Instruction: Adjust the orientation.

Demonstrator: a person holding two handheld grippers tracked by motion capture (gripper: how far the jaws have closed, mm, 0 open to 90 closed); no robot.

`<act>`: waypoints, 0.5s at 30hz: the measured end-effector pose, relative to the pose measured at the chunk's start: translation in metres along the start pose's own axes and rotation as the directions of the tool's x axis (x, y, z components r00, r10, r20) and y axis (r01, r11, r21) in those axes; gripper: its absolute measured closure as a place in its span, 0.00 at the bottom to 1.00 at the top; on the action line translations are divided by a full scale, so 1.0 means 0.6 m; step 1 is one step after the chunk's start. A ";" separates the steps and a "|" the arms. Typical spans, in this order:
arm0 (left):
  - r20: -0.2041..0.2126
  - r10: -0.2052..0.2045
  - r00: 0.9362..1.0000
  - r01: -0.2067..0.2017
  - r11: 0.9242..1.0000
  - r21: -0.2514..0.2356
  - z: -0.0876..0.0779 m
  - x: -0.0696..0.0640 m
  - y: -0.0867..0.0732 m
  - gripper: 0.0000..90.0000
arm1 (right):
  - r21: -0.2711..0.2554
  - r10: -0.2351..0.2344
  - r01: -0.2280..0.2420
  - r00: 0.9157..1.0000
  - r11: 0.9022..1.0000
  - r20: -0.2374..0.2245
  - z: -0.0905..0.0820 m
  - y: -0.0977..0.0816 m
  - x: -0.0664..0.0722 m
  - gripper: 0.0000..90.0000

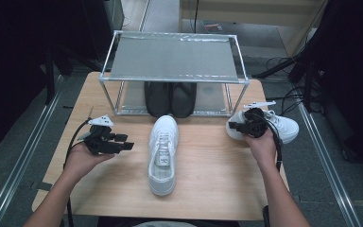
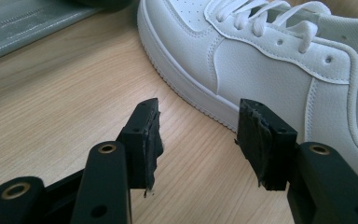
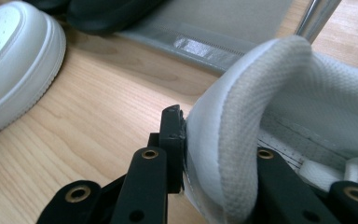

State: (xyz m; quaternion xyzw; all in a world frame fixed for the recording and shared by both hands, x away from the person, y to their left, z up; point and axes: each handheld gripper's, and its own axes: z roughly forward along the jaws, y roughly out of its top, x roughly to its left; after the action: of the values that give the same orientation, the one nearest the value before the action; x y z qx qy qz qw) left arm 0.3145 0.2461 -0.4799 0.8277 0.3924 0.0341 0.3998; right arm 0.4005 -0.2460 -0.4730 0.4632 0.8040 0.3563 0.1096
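I am taking the two-tier metal shoe rack with grey mesh shelves [image 1: 172, 56], standing at the far side of the light wooden table [image 1: 208, 175], as my landmark. On its lower shelf a pair of black shoes [image 1: 170, 98] is sitting side by side, toes pointing toward me.

Just in front of the rack's middle, a white leather lace-up sneaker [image 1: 163, 153] is lying flat on the table with its toe toward the rack. I am holding my left gripper [image 1: 126, 142] in front of the rack's left corner, well to the left of that sneaker; its jaws are standing spread apart with bare wood between them, and in the left gripper view the sneaker's side [image 2: 270, 70] is lying just beyond the worn pads [image 2: 151, 140], not touching them.

In front of the rack's right leg, a second white sneaker [image 1: 283, 125] is resting at the table's right edge. My right gripper [image 1: 231, 126] is pinching its heel collar [image 3: 242, 130]: in the right gripper view one jaw is pressing on the outer wall and the other is sitting inside the padded opening, with the rack's grey lower shelf [image 3: 223, 23] just behind.
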 end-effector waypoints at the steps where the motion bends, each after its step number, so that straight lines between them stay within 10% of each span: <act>1: -0.002 0.003 1.000 -0.003 1.000 -0.001 0.000 0.000 0.001 0.55 | 0.008 -0.011 0.011 1.000 1.000 0.007 -0.002 0.000 0.004 0.86; 15: 0.013 0.017 1.000 -0.017 1.000 0.008 0.012 0.001 0.015 0.54 | 0.034 -0.086 0.085 0.995 0.996 0.053 -0.028 -0.006 0.049 0.83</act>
State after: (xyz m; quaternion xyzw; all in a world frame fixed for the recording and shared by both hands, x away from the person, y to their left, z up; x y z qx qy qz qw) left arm 0.3230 0.2384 -0.4791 0.8328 0.3830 0.0306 0.3985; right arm 0.3734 -0.2311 -0.4586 0.4397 0.8254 0.3256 0.1394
